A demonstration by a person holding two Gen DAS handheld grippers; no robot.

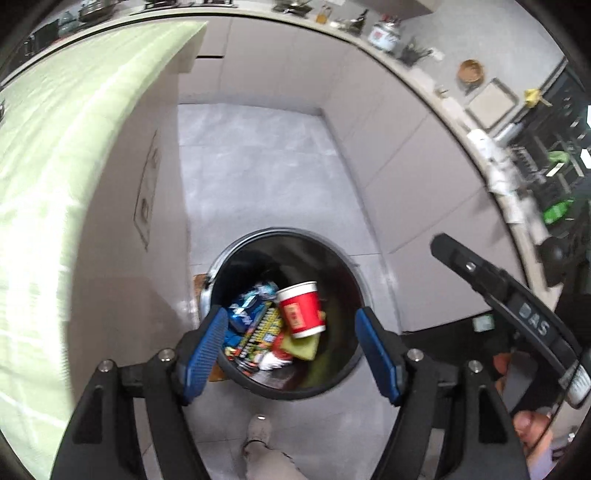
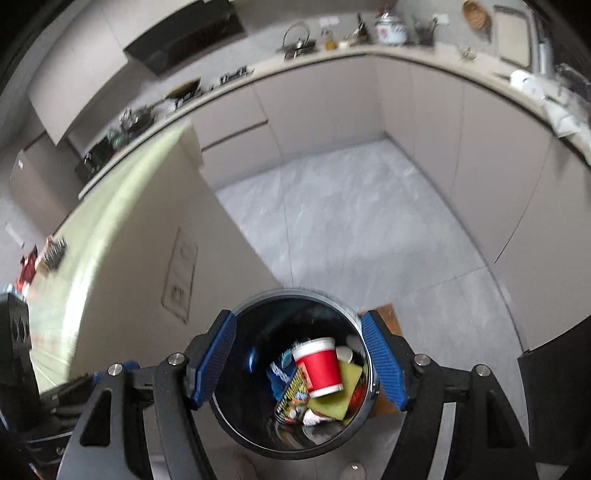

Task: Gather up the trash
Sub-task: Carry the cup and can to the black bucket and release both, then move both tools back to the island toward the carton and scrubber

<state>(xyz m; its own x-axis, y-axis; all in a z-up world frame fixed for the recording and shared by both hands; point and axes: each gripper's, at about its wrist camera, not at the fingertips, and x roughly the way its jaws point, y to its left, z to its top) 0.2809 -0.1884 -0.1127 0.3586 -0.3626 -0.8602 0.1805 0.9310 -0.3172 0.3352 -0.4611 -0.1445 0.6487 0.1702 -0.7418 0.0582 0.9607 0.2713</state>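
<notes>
Left wrist view: I see the bin (image 1: 284, 314) straight below my left gripper (image 1: 291, 350); both grippers spread apart, holding nothing; right gripper (image 2: 299, 362) equally close.

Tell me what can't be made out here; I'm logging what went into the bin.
- Trash under the red cup: covered by the cup and the yellow-green sponge in both wrist views.
- Wrapper print: motion-blurred, unreadable.
- Bin base: in shadow, and its near rim is cut by the left claw.
- Counter items: too small and blurred in the right wrist view.
</notes>
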